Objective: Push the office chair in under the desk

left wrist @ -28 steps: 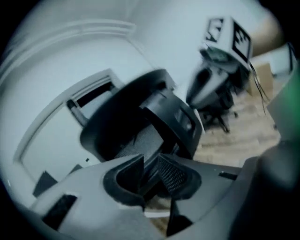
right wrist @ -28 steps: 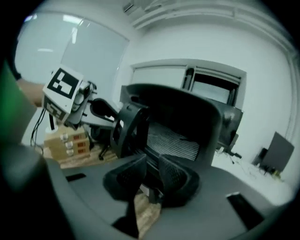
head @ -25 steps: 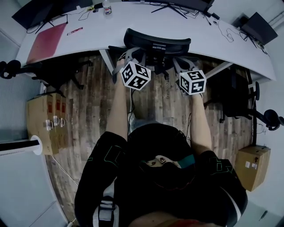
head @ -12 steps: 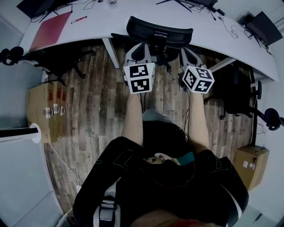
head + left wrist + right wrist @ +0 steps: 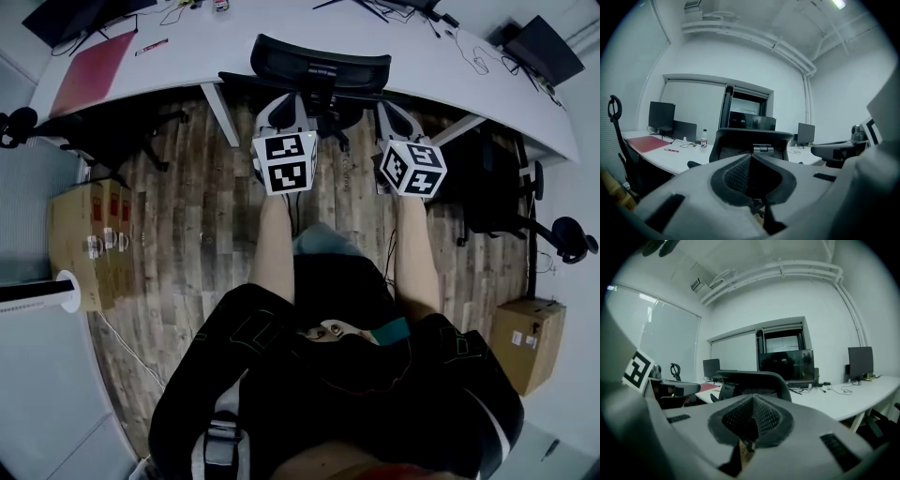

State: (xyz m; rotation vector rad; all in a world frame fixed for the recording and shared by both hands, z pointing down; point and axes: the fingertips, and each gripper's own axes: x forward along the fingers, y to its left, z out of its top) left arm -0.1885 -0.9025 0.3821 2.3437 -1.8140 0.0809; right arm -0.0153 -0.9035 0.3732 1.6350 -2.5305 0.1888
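left gripper (image 5: 751,160) fingers (image 5: 732,177) together, empty, right gripper (image 5: 752,400) likewise

It was an office: ahead of both pairs of jaws a long white desk (image 5: 216,56) carried monitors (image 5: 662,117) and cables (image 5: 478,66), an office chair (image 5: 323,66) stood against it, and cardboard boxes (image 5: 86,239) sat well left of the left jaws

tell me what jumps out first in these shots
The left hand-held gripper and right hand-held gripper, each carrying a black-and-white marker cube, sit side by side mid-frame in the head view, both shut and empty. Just past them a black office chair stands at the edge of the curved white desk, with a red folder on its left end.
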